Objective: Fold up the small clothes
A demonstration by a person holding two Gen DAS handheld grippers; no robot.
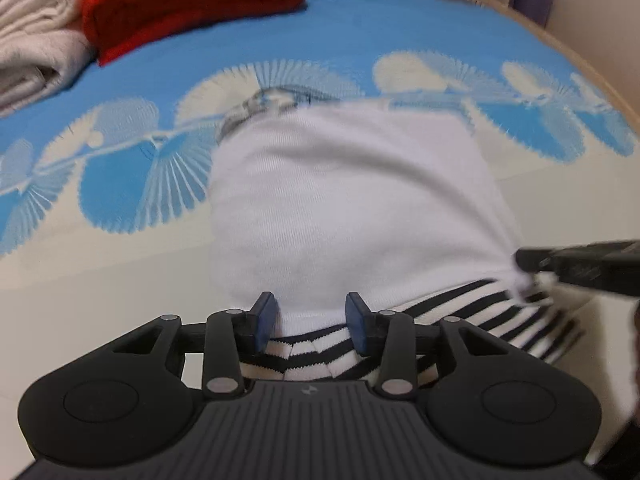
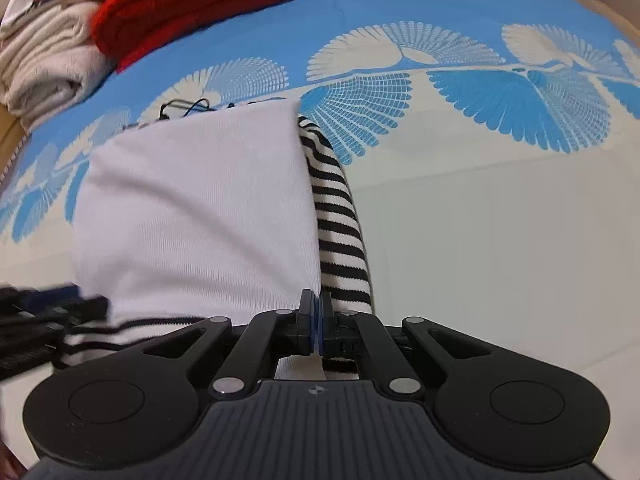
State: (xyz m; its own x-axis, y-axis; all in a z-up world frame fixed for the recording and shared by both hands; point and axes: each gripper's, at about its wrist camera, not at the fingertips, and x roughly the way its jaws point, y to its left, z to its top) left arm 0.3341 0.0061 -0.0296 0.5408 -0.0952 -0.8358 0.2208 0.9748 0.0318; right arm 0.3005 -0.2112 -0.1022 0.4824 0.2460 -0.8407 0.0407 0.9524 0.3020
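Observation:
A small garment, white (image 1: 348,184) with a black-and-white striped part (image 1: 480,312), lies folded flat on the bed cover. Its near striped hem is bunched between the blue pads of my left gripper (image 1: 311,318), which presses on it from both sides. In the right wrist view the same white panel (image 2: 200,208) has a striped sleeve (image 2: 340,220) running down its right edge. My right gripper (image 2: 316,322) is shut, pads together, at the garment's near right corner. From the left wrist view that right gripper (image 1: 524,260) pinches a tuft of white cloth. The left gripper (image 2: 80,304) shows blurred at the left.
A blue bed cover with white fan shapes (image 1: 400,24) fills the area. At the far left lie a folded red knit (image 1: 192,4) and a stack of cream cloth (image 1: 36,40). A thin black cord (image 2: 184,106) pokes out behind the garment. A wooden bed edge (image 1: 580,64) curves along the right.

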